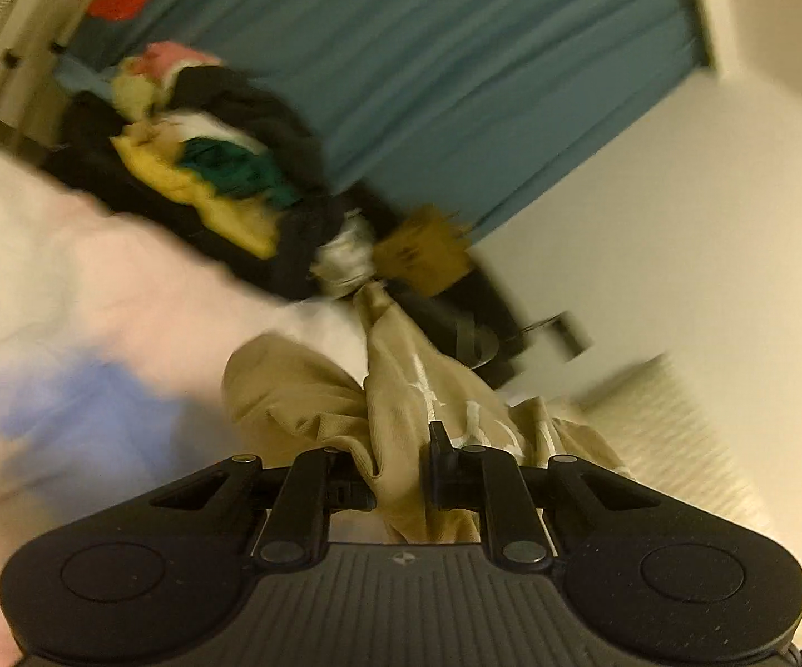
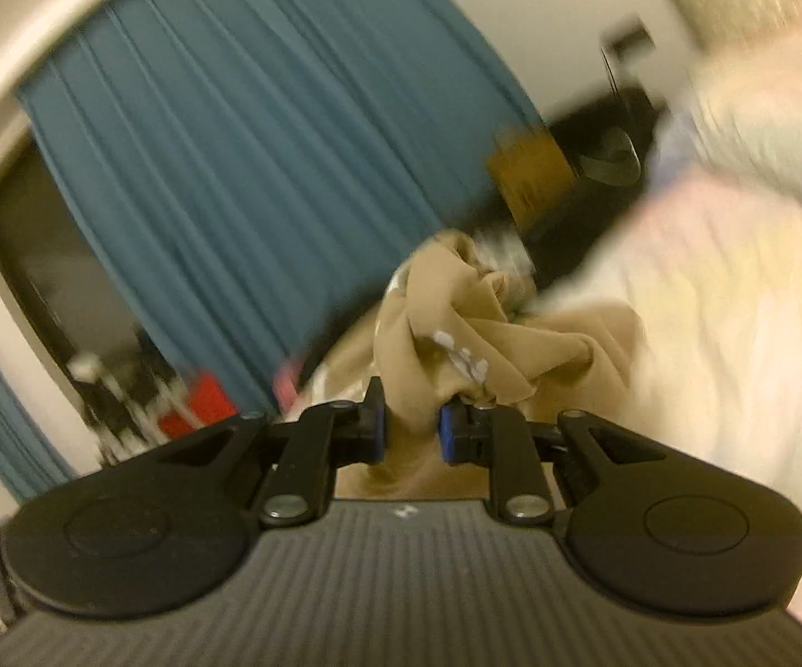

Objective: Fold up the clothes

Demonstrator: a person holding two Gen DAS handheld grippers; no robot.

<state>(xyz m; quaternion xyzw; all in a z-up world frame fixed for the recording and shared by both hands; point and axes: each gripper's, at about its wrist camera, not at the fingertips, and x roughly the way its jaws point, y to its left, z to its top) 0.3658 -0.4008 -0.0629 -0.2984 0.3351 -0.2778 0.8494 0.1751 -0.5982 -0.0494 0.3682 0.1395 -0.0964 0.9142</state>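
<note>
Both the left gripper (image 1: 401, 472) and the right gripper (image 2: 411, 428) pinch bunched folds of the tan garment (image 1: 401, 389) between their fingers, the cloth filling lower centre of each blurred frame, blue curtain (image 1: 456, 55) behind.

Legible text, labels, brands, numbers: none in either wrist view. White print on the tan garment (image 1: 412, 389) is too creased and blurred to read; small pale emblem on each gripper body is not decipherable
</note>
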